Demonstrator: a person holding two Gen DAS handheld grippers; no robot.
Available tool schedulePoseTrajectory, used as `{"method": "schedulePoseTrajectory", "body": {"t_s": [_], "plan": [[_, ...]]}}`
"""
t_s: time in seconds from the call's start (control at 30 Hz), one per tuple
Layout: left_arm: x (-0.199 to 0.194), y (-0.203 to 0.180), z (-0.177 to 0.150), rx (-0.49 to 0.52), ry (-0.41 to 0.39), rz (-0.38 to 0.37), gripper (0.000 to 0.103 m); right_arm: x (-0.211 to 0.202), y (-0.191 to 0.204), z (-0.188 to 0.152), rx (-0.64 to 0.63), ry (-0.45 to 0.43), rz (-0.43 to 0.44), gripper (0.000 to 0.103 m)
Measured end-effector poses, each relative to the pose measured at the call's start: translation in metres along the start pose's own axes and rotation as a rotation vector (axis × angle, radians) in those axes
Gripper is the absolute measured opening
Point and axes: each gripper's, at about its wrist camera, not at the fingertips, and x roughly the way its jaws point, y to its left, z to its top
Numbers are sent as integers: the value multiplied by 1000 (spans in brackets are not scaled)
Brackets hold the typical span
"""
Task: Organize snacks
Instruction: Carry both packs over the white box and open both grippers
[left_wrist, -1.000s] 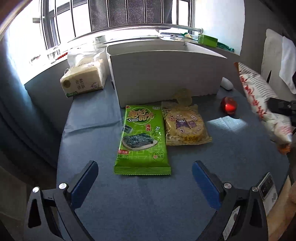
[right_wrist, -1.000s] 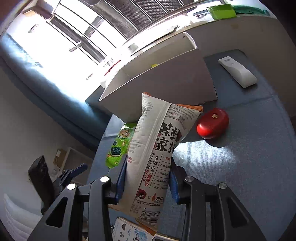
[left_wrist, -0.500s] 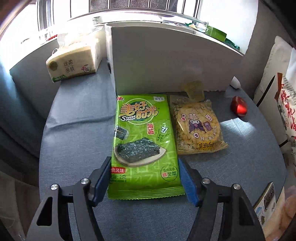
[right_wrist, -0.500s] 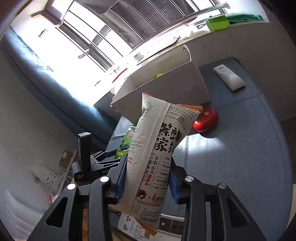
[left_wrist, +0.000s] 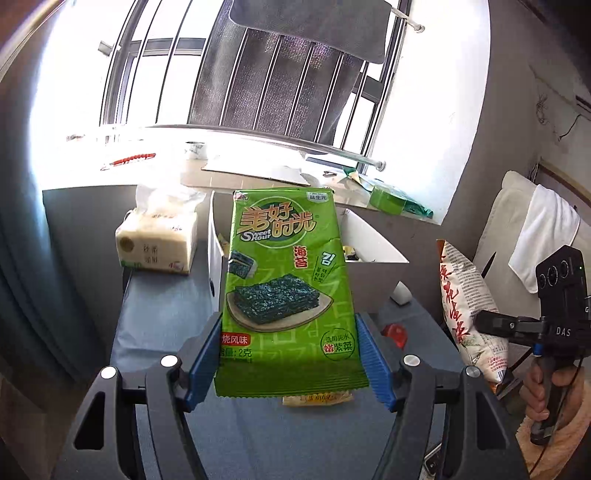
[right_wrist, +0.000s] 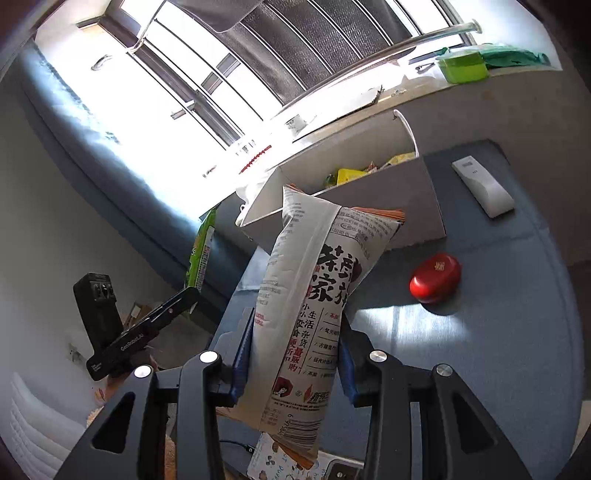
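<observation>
**Two snack packs held above the bench**

The bench (left_wrist: 162, 310) was covered in blue-grey cloth and stood under a bright barred window. At its far side sat a large white box (right_wrist: 413, 206), open on top, with yellow and green packets showing inside it. A tissue pack (left_wrist: 157, 245) lay on the bench to the left of the box in the left wrist view.

The left claw (left_wrist: 290, 356) pinched the lower part of a green seaweed snack packet (left_wrist: 286, 280), its blue pads pressed against both side edges. The packet stood upright and was held clear of the bench, in front of the white box. Below its bottom edge, a strip of a yellow snack pack (left_wrist: 316, 398) showed on the bench.

The right claw (right_wrist: 293, 354) was clamped on a tall white snack bag (right_wrist: 314, 280) printed with black and red characters. The bag stood upright between the pads, above the bench and in front of the box's near wall. In the left wrist view the same bag appeared at the right, with a hand (left_wrist: 543, 387) gripping the tool's handle.

A white remote (right_wrist: 482, 184) lay on the bench just right of the box. A small red round case (right_wrist: 436, 277) sat in a sunlit patch in front of the box.
</observation>
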Motion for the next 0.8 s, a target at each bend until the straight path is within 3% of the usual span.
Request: {"method": "schedulePoseTrajectory", "body": {"t_s": [0.4,0.5,0.6,0.8], "plan": [[56,-18,106,43,-44,17,73,9,21,118,-77,-117,7,43],[83,-10,127,19,-26,34,73,29,19,151,-99,-124,-59,43],[114,-4,135,24,42,59,73,53,7,177,-105,-128,-144,43],[140,-4,132,54,71,126,75,105,-17,197,-159,-53,-250,43]]}}
